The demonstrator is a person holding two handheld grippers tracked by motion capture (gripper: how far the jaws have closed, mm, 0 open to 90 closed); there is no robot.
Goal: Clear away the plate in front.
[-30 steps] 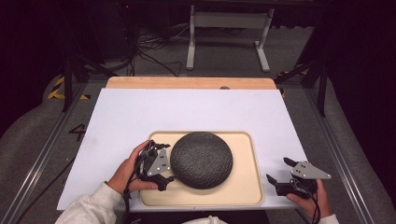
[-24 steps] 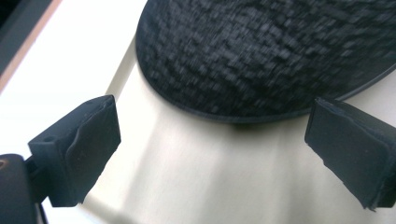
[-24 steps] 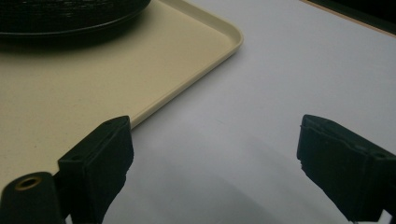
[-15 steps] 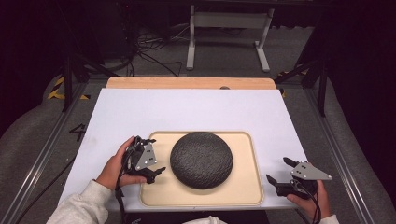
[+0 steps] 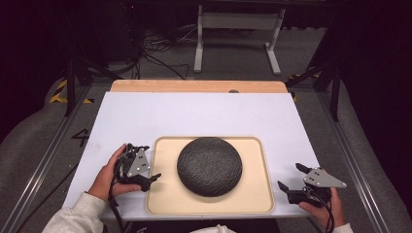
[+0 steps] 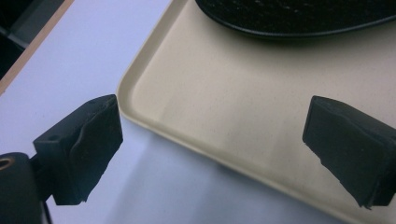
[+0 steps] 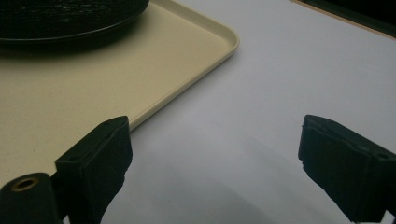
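Writing: none readable on tray, dome, grippers or bench; a faint dark mark showing on the floor left of the bench, too blurred for reading.
Counts: one tray, one dome, two grippers, two hands, one white sheet, one bench.
Bench [image 5: 199,86]: showing as a wooden strip along the far edge, carrying the white sheet [image 5: 194,116] over the rest.
Tray [image 5: 165,204]: beige, rounded corners, lying flat on the white sheet near the front edge, between the two grippers.
Dome [image 5: 209,166]: dark grey, rough-textured, round, sitting inside the tray slightly toward its far side, touching neither gripper.
Left gripper [image 5: 145,180]: resting in the left hand [image 5: 109,174] just beside the tray's left rim; jaws standing released and wide apart, one hanging over the sheet, the other over the tray floor, grasping nothing.
Right gripper [image 5: 290,180]: resting in the right hand [image 5: 320,206] near the sheet's front right corner, apart from the tray's right rim; jaws spread wide and released over bare sheet, pointing toward the tray, grasping nothing.
Sleeve [image 5: 73,216]: light grey, coming in at bottom left.
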